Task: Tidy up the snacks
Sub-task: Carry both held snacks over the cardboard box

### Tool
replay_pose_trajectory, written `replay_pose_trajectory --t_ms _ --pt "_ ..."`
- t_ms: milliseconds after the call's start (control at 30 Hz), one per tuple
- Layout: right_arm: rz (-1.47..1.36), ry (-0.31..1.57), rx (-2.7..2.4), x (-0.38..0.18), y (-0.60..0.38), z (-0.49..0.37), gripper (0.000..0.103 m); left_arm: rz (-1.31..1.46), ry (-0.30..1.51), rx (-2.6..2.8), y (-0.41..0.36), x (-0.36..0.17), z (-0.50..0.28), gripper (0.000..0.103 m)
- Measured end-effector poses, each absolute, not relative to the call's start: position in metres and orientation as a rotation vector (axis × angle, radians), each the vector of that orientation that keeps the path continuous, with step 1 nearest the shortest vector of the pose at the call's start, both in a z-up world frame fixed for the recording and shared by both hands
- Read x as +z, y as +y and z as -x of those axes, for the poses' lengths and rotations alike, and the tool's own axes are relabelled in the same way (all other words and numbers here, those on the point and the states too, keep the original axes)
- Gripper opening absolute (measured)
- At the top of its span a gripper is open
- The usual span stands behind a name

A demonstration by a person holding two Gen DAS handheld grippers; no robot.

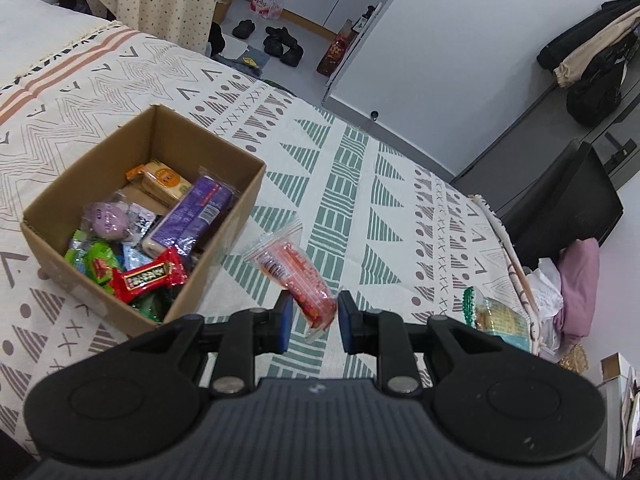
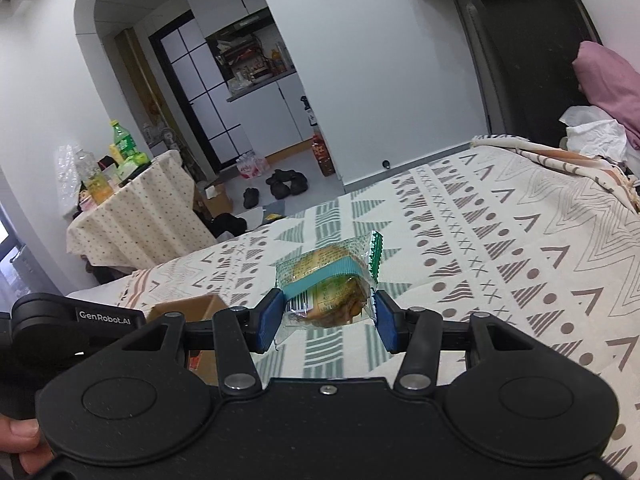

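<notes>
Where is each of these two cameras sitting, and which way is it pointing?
Left wrist view: sits on the left claw, looking down at a red snack packet and cardboard box; only the claw's blue fingers show.
Right wrist view: sits on the right claw, looking across the bed toward a doorway, bun packet between its fingers; the person's thumb shows.
Both share the patterned bedspread, box and bun packet.

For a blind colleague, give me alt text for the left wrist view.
The left gripper straddles a red snack packet lying on a patterned bedspread, beside an open cardboard box of wrapped snacks.
</notes>
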State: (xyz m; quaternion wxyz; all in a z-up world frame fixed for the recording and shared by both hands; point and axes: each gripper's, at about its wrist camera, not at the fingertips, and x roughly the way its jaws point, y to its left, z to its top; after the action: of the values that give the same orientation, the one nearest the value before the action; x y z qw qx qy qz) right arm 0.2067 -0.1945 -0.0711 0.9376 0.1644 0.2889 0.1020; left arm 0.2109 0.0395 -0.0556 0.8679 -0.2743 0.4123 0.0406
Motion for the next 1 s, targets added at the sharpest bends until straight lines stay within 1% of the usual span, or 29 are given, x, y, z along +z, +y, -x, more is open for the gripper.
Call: replay_pose_trajectory --t_ms 567,1000 --pt "-0.322 0.581 0.287 -0.053 -0.146 -0.207 0.048 0.622 0.808 0.125 0.097 -0.036 -0.199 0.023" --pt "-0.303 0.595 0.363 -0.048 -0.107 -0.219 0.048 0.647 0.793 0.181 0.141 -0.04 -0.206 0.023"
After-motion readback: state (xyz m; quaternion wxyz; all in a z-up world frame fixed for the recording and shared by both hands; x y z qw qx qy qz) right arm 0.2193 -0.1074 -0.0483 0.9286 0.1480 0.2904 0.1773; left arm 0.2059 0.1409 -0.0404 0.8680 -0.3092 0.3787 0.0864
